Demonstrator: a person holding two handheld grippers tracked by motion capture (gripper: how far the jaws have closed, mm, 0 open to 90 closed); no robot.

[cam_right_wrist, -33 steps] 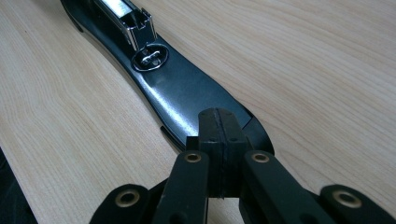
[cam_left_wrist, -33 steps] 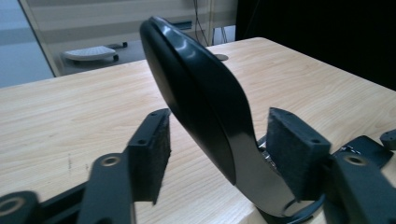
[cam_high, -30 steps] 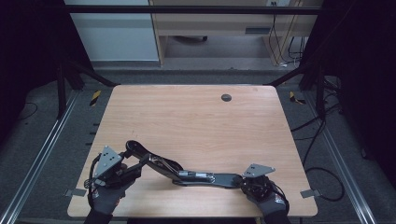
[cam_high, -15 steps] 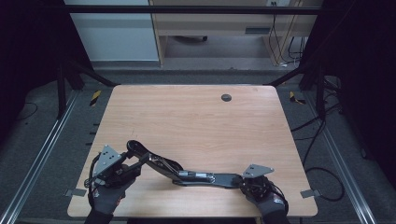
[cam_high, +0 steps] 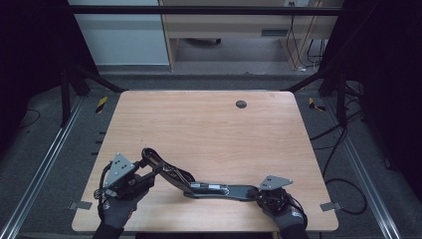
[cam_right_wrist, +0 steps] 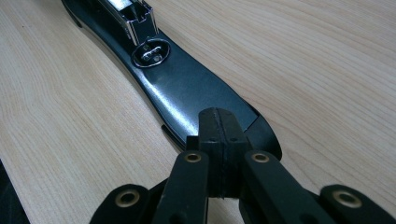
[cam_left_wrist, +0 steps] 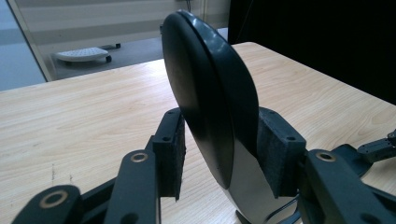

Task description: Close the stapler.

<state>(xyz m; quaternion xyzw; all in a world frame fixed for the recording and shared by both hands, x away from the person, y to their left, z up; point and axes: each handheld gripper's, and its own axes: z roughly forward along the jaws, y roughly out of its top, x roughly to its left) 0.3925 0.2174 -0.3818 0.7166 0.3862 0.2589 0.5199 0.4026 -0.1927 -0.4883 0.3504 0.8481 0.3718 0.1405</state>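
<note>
A glossy black stapler [cam_high: 199, 185], swung open and long, lies near the front edge of the pale wood-grain tabletop [cam_high: 209, 129]. Its smooth rounded top arm [cam_left_wrist: 210, 88] rises tilted toward the front left corner, clamped between the left gripper [cam_high: 137, 178]'s padded jaws. The right gripper [cam_right_wrist: 219, 140], jaws pressed together, rests its tip on the flat base [cam_right_wrist: 187, 93] toward the front right corner.

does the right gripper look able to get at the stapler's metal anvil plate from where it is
Probably yes. The right gripper presses shut on the stapler's base, and the anvil plate lies bare just ahead, since the left gripper holds the top arm swung open.
</note>
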